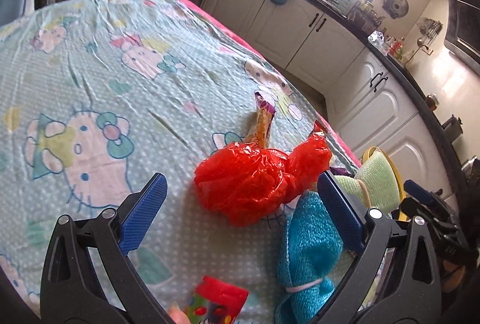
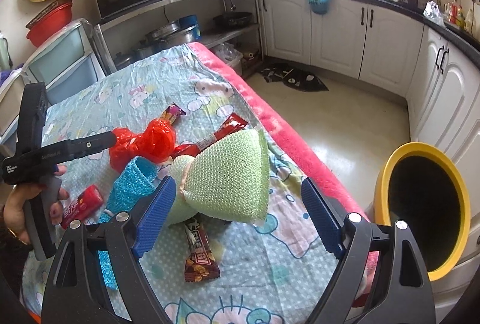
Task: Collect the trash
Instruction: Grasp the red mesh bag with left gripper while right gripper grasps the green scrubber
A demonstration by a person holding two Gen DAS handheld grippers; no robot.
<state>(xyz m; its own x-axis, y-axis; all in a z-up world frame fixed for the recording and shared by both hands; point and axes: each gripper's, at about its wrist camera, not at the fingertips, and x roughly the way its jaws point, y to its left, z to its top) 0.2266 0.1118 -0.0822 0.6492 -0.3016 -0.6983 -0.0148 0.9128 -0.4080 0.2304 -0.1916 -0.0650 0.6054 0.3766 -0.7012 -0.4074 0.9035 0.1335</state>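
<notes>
Table (image 2: 264, 258) under a cartoon-cat cloth fills most of the room in front of the person, and the yellow bin (image 2: 387, 168) stands on the floor just off its pink edge, on the right-hand side, mouth gaping toward the right gripper.

Trash lies in a cluster near that edge. Biggest is the crumpled red plastic bag (image 1: 255, 180), lumpy, with a knotted waist; its long axis runs crosswise to the left gripper (image 1: 240, 204), which hangs just short of it with both blue pads spread wide and nothing between them. The bag sits straight ahead, slightly toward the right-hand pad, so I'd judge the left hand is the nearer one for it and needs only a short push forward and down.

Beside the bag lie two banded cloths, blue (image 1: 309, 240) and pale green (image 2: 228, 174), which look like household things, not rubbish. The right gripper (image 2: 237, 213) is also wide open and empty, poised over the green cloth.

Smaller pieces: a brown snack bar wrapper (image 2: 199, 258) pointing lengthwise toward the right gripper and partly tucked under the green cloth, a red wrapper (image 2: 222, 132) beyond it, an orange-and-purple wrapper (image 1: 262, 120) past the bag, and a small red packet (image 2: 81, 204) near the person's left hand (image 2: 18, 204).
</notes>
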